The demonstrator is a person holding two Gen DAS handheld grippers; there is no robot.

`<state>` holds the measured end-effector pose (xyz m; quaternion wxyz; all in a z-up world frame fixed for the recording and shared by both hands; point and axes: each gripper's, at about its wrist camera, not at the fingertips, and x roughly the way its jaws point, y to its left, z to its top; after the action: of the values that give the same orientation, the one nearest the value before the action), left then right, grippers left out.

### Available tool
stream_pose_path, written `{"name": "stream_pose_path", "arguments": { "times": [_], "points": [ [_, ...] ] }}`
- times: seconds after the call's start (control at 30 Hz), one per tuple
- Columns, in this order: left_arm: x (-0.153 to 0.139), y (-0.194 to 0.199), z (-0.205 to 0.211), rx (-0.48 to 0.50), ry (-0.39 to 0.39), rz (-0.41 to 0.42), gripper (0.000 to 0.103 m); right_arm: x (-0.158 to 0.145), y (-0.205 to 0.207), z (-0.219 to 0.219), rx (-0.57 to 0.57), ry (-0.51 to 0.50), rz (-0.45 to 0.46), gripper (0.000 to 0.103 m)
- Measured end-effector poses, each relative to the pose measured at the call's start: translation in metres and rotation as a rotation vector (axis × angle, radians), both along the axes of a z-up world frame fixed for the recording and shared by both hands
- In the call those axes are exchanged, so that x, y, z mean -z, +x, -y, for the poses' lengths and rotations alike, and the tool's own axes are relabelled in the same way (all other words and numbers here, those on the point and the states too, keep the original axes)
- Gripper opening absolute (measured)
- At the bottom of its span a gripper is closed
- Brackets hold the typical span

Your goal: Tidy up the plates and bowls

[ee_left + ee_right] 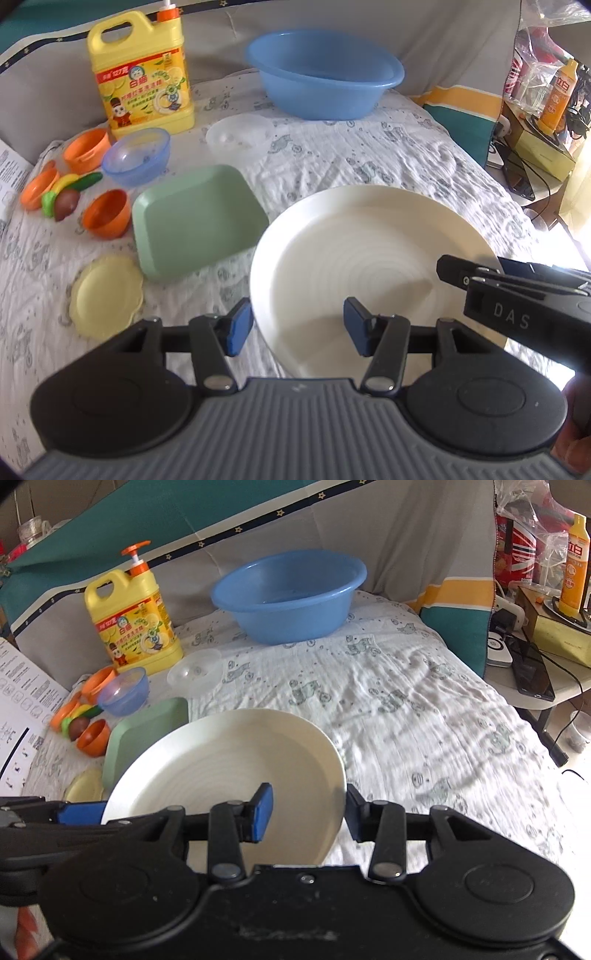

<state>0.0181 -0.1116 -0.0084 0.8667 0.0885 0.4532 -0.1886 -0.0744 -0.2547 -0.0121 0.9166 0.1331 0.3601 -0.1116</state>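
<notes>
A large white round plate [354, 266] lies on the patterned cloth, also in the right wrist view [229, 760]. My left gripper [299, 328] is open, its fingers astride the plate's near left rim. My right gripper [306, 812] is open, its fingers astride the plate's right rim; it shows at the right of the left wrist view [480, 280]. A green square plate [195, 218] lies left of the white plate, and a small yellow plate [107, 295] lies nearer. A clear bowl [240, 134] and a blue-tinted bowl [136, 155] stand behind.
A blue basin [325, 74] stands at the back. A yellow detergent jug [142, 74] stands at back left. Three orange bowls [107, 214] and toy food [66, 195] lie at the left. A side table with a bottle [574, 565] is at the right.
</notes>
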Motion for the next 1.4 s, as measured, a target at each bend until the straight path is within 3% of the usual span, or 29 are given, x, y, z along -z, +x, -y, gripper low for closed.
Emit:
{"name": "stream_pose_path", "arguments": {
  "times": [0.37,0.97,1.2,1.3,1.33,1.37,1.4],
  "points": [
    [0.005,-0.020,-0.019,-0.025,-0.026,-0.011,0.053,-0.001,-0.014,-0.016,-0.025,-0.034,-0.017,0.041],
    [0.022,-0.017,-0.002,0.000,0.008,-0.016,0.053,0.020,-0.007,0.000,0.004,0.001,-0.043,0.041],
    [0.039,-0.012,0.006,0.019,0.033,-0.058,0.053,0.037,-0.001,0.008,0.022,0.027,-0.085,0.043],
    [0.048,-0.010,0.010,0.034,0.049,-0.088,0.063,0.042,0.001,0.009,0.027,0.032,-0.097,0.046],
    [0.050,-0.011,0.010,0.038,0.054,-0.089,0.072,0.043,0.002,0.009,0.025,0.030,-0.098,0.049],
    [0.051,-0.011,0.010,0.038,0.058,-0.085,0.083,0.044,0.002,0.009,0.024,0.028,-0.095,0.055],
    [0.050,-0.011,0.009,0.037,0.059,-0.078,0.087,0.044,0.003,0.009,0.026,0.025,-0.093,0.069]
  ]
}}
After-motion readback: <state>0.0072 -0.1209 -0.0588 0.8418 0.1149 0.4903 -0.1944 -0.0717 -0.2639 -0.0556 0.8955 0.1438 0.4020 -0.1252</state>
